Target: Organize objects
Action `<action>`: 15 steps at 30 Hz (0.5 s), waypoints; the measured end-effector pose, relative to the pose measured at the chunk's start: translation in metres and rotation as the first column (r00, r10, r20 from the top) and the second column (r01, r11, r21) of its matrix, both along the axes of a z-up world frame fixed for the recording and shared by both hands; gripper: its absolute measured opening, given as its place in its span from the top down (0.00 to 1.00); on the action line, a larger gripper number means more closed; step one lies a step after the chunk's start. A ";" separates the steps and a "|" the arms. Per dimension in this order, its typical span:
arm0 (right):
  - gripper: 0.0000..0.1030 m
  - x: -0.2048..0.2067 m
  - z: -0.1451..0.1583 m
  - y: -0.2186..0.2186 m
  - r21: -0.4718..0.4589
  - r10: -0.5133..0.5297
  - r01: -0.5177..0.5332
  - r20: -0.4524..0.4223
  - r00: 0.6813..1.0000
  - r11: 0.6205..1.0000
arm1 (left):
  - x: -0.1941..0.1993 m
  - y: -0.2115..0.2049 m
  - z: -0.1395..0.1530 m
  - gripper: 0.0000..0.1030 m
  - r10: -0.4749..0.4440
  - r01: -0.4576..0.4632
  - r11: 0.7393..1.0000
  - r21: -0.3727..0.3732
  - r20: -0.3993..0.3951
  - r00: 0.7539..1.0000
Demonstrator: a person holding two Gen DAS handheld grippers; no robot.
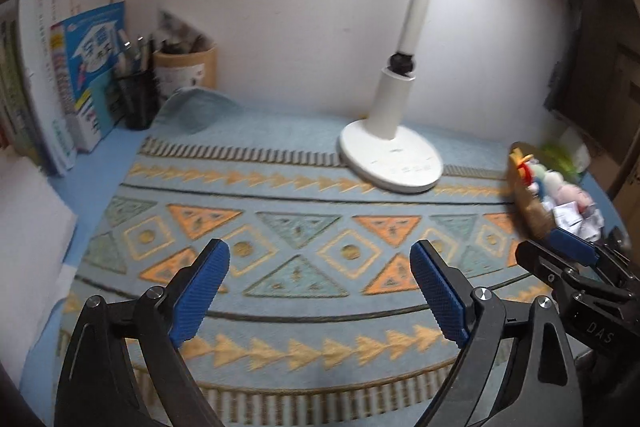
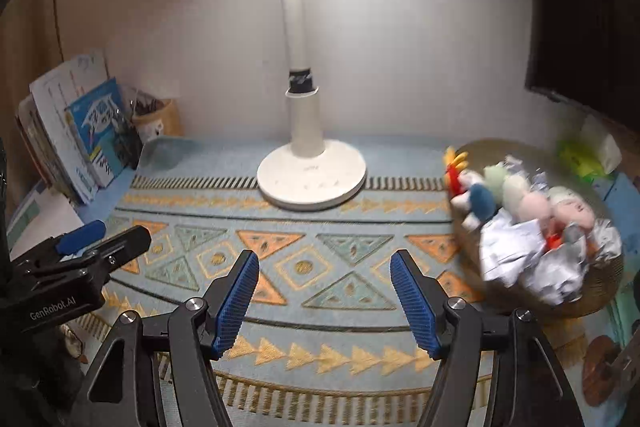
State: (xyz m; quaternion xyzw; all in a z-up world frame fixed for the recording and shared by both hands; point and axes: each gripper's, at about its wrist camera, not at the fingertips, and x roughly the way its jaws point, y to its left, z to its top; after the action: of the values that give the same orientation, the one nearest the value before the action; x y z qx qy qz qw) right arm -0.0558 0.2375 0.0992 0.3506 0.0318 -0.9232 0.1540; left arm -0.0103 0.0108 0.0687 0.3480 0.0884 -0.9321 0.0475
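While both grippers hang over the patterned mat [image 1: 280, 211], the left gripper [image 1: 320, 291] has its fingers [image 1: 200, 291] spread wide with nothing between them, and the right gripper [image 2: 324, 303] stands open and empty too. At the right of the right wrist view sits the basket [image 2: 600, 279], heaped with plush toys [image 2: 520, 199] and crumpled paper [image 2: 520, 259]; it lies on the bench, near the right gripper's right finger but apart from it. A white lamp [image 2: 312, 179] stands at centre. Books [image 1: 92, 75] and a pen cup [image 1: 138, 95] fill the upper left of the left wrist view.
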 end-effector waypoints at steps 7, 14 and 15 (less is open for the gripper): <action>0.35 -0.020 -0.069 -0.025 0.080 -0.016 0.004 0.154 0.988 0.997 | -0.006 -0.021 -0.050 0.11 0.052 -0.054 0.998 0.010 0.140 0.989; 0.35 -0.028 -0.083 -0.018 0.080 -0.047 0.030 0.208 0.977 0.996 | -0.013 -0.008 -0.058 0.11 0.030 -0.024 0.999 -0.032 0.184 0.983; 0.35 -0.030 -0.084 -0.019 0.081 -0.046 0.029 0.215 0.975 0.996 | -0.014 -0.008 -0.060 0.11 0.029 -0.023 0.999 -0.028 0.197 0.980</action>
State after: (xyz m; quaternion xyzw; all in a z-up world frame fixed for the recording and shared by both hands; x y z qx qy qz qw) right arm -0.0860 0.2187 0.0151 0.4555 0.0438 -0.8803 0.1256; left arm -0.0246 0.0026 0.0084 0.4368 0.0760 -0.8934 0.0726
